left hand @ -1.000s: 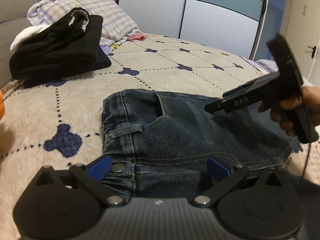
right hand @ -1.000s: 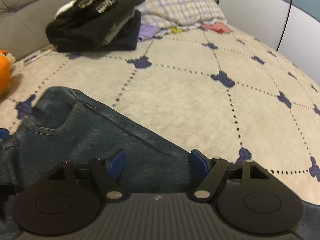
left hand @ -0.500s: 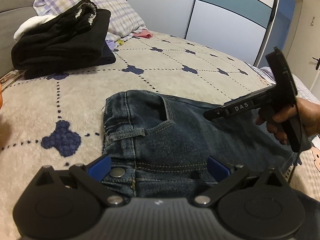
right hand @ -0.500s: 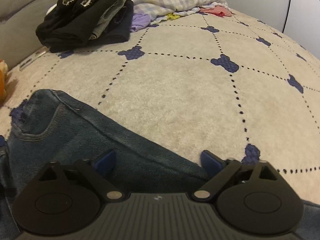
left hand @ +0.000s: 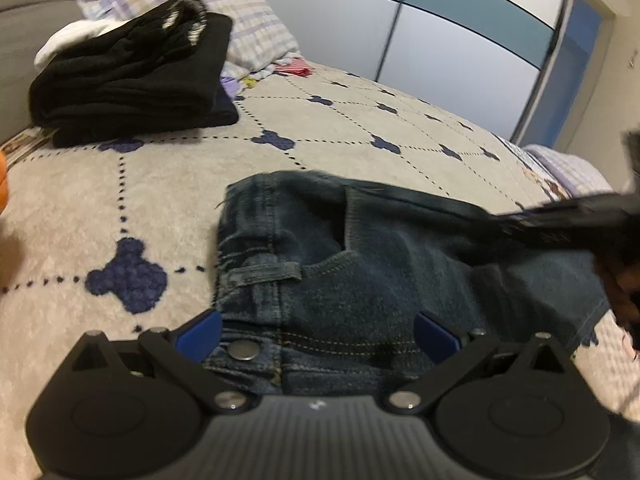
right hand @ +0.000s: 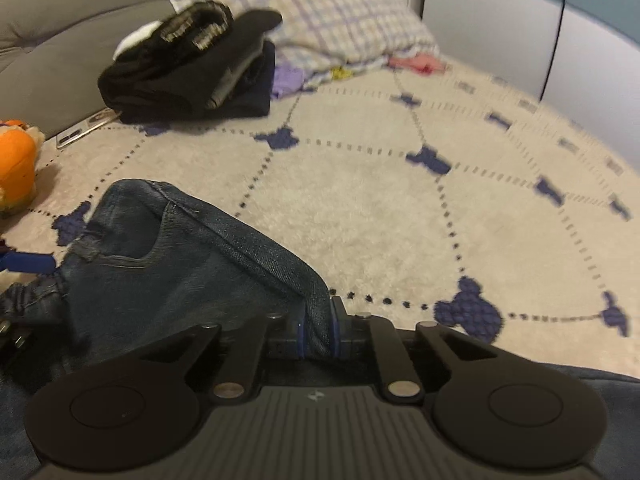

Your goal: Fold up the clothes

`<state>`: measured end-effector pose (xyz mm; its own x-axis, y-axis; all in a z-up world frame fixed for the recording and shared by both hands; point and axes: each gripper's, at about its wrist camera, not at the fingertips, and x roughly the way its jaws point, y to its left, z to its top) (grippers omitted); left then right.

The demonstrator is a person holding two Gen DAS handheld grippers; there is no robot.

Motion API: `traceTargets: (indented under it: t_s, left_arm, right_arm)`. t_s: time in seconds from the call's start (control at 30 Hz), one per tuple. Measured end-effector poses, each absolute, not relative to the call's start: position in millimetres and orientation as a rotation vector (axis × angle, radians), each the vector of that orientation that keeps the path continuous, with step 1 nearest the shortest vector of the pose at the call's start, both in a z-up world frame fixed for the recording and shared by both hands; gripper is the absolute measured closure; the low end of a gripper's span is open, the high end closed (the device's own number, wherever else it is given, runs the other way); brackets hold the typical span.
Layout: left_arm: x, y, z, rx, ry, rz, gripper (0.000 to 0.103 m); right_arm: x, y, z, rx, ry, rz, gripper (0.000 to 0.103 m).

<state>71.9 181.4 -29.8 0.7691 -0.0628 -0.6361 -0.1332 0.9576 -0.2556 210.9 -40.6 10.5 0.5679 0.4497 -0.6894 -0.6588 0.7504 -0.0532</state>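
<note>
Evidently the right gripper is closing on the far side seam of the jeans: a ridge of denim is pinched between its blue pads, and the seam rises from the bedspread toward the jaws like a tent. Judged from this, the hold serves to carry that edge across for a lengthwise fold, one leg over the other.

The left gripper stands with its jaws spread wide over the waistband, near the metal button. Denim lies between its fingers, yet the pads do not press on it; it holds nothing. Its station there is probably to catch or pin the waist as the fold comes over.

The jeans lie on the bed in front of both grippers, waistband toward the left gripper. They are dark blue, faded in places, with tan stitching, a belt loop and an open front pocket. The cloth looks thick and stiff enough to hold a crease.

A stack of black clothes sits well apart near the checked pillow, apparently items already folded.
</note>
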Motion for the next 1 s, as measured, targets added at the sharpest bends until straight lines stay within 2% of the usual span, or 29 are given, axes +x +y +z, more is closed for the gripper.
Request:
traceTargets:
  t_s: [0.43, 0.67, 1.0]
  left_arm:
    - [28, 237, -11, -0.639, 0.668, 0.002, 0.005]
    - [-8, 251, -10, -0.758, 0.640, -0.085, 0.011]
    - [-12, 254, -22, -0.867, 0.655, -0.115, 0.015]
  right_arm:
    - [77, -42, 66, -0.431, 0.560, 0.509, 0.091]
    - [19, -30, 51, -0.437, 0.579, 0.436, 0.092]
    - [-22, -33, 7, -0.377, 0.697, 0.410, 0.092]
